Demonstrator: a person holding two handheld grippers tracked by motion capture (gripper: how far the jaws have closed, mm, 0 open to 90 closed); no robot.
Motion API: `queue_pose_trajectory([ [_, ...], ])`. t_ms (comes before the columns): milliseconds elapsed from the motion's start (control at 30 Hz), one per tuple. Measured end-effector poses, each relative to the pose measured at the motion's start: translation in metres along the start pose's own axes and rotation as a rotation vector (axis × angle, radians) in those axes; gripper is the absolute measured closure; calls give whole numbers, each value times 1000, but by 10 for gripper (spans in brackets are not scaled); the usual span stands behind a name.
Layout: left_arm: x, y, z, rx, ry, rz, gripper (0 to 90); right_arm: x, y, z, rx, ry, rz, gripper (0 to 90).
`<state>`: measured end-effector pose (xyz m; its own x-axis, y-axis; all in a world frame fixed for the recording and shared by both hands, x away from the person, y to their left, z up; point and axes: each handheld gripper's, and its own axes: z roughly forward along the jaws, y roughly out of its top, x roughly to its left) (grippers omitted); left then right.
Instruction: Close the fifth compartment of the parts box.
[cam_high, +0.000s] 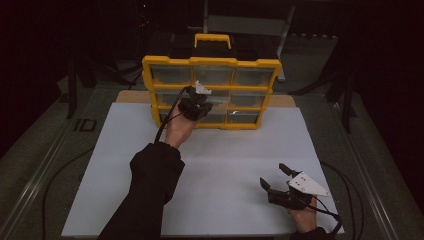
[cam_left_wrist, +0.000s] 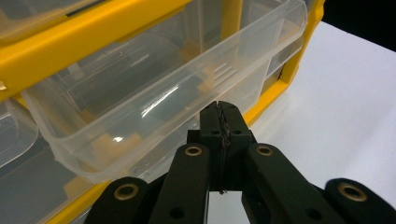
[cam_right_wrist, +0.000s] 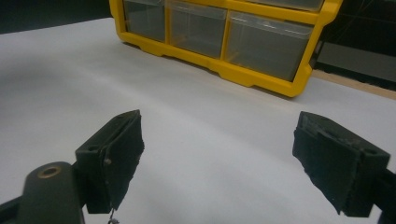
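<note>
A yellow organizer with clear plastic drawers stands upright at the back of the white board. My left gripper reaches to its lower rows, held by a hand in a black sleeve. In the left gripper view its jaws are shut, with the tips right at the front wall of a clear drawer that sticks out of the yellow frame. I see nothing between the pads. My right gripper rests low at the front right of the board, open and empty, facing the organizer.
A black and yellow case stands behind the organizer. Cables trail from both grippers over the board's edges. Dark metal rails and stands flank the table on both sides.
</note>
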<state>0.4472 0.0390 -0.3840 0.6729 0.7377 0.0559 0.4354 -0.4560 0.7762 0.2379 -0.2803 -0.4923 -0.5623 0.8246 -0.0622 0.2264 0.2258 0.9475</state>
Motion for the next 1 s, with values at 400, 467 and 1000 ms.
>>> queue_pose_trajectory([
  [400, 5, -1, 3, -6, 4, -28, 900, 0, 0, -1, -3, -2, 1, 158],
  [467, 6, -1, 3, -6, 5, -29, 900, -1, 0, -1, -4, -1, 2, 158],
  [1000, 12, -4, 7, 4, 16, -44, 900, 1, 0, 0, 6, -2, -18, 158],
])
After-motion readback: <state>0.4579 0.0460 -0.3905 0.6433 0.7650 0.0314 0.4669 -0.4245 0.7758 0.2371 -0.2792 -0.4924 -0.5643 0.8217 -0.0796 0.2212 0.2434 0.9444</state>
